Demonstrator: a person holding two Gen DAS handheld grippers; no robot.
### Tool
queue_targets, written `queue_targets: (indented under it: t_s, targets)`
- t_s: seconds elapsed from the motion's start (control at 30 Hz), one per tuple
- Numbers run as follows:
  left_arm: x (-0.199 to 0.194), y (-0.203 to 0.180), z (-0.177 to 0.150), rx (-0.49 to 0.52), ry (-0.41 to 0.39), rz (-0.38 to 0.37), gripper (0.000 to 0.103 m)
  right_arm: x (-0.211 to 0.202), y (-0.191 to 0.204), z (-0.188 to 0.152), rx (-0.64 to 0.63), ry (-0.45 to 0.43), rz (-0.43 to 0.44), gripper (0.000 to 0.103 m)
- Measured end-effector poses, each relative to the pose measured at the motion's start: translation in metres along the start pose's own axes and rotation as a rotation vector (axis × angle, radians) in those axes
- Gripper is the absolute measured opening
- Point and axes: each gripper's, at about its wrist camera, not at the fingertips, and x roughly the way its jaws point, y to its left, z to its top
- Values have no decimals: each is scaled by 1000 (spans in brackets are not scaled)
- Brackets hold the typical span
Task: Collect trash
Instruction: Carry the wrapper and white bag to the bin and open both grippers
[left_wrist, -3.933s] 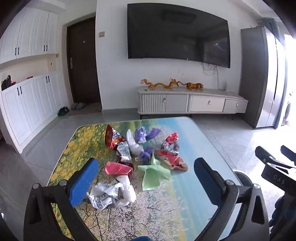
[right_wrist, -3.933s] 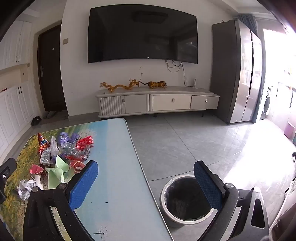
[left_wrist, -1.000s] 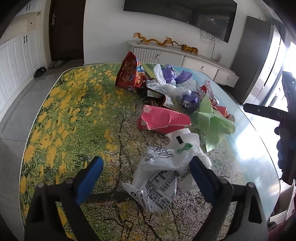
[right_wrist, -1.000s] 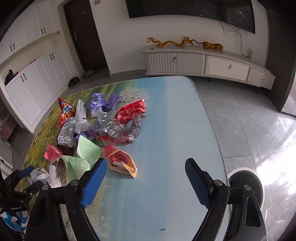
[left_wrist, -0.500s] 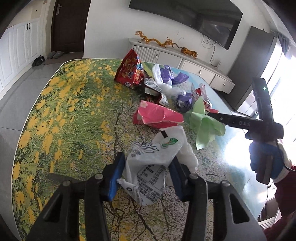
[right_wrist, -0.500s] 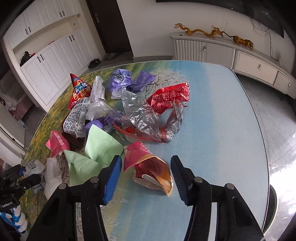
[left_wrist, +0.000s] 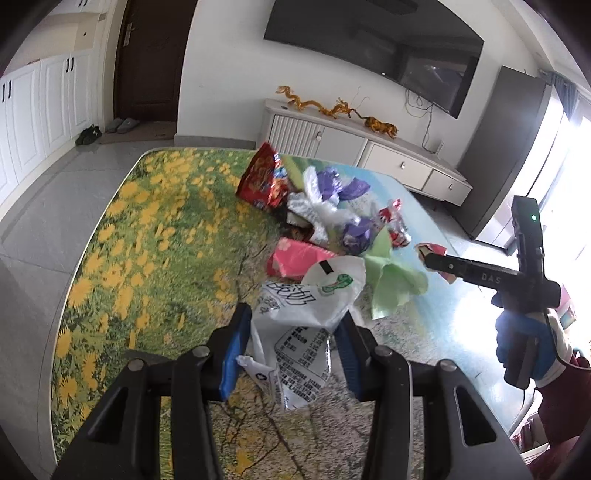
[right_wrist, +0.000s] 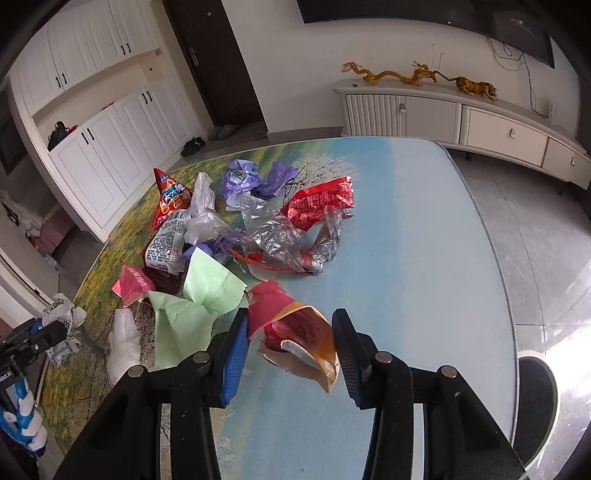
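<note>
A pile of trash lies on the printed table (left_wrist: 155, 236): a red snack bag (left_wrist: 260, 181), purple wrappers (right_wrist: 255, 179), clear plastic (right_wrist: 280, 230), green paper (right_wrist: 199, 295) and a pink wrapper (left_wrist: 295, 258). My left gripper (left_wrist: 291, 347) is shut on a white printed plastic bag (left_wrist: 306, 306), held just above the table. My right gripper (right_wrist: 290, 350) is shut on a red and orange wrapper (right_wrist: 299, 332) and lifts it slightly. The right gripper also shows in the left wrist view (left_wrist: 432, 262).
A round trash bin (right_wrist: 535, 398) stands on the floor at the table's right edge. A white TV cabinet (right_wrist: 461, 118) with dragon figures stands behind the table. White cupboards (right_wrist: 107, 147) line the left wall. The table's blue right half (right_wrist: 424, 240) holds no trash.
Both grippers have closed further on their pieces. The white bag and the red and orange wrapper have risen a little off the table.
</note>
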Motion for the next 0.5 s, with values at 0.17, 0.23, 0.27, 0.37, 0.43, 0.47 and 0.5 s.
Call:
queue_targets:
  t_s: [0.17, 0.23, 0.27, 0.37, 0.43, 0.47, 0.5]
  targets:
    - [1, -43, 19, 77, -20, -55, 43, -52, -33, -12, 66, -82, -32, 42]
    - [6, -65, 27, 108, -21, -88, 43, -73, -50, -17, 90, -113, -68, 42]
    - [10, -80, 32, 127, -19, -113, 43, -86, -62, -22, 104, -129, -91, 42]
    - [23, -131, 46, 206, -16, -173, 43, -117, -99, -36, 143, -159, -185, 42]
    - [34, -170, 54, 258, -5, -223, 43, -133, -129, -48, 192, -171, -238, 42]
    - [41, -190, 56, 282, 4, -247, 43, -139, -145, -54, 224, -174, -264, 42]
    - [47, -206, 58, 302, 12, -264, 43, -144, -159, -60, 255, -174, -290, 42]
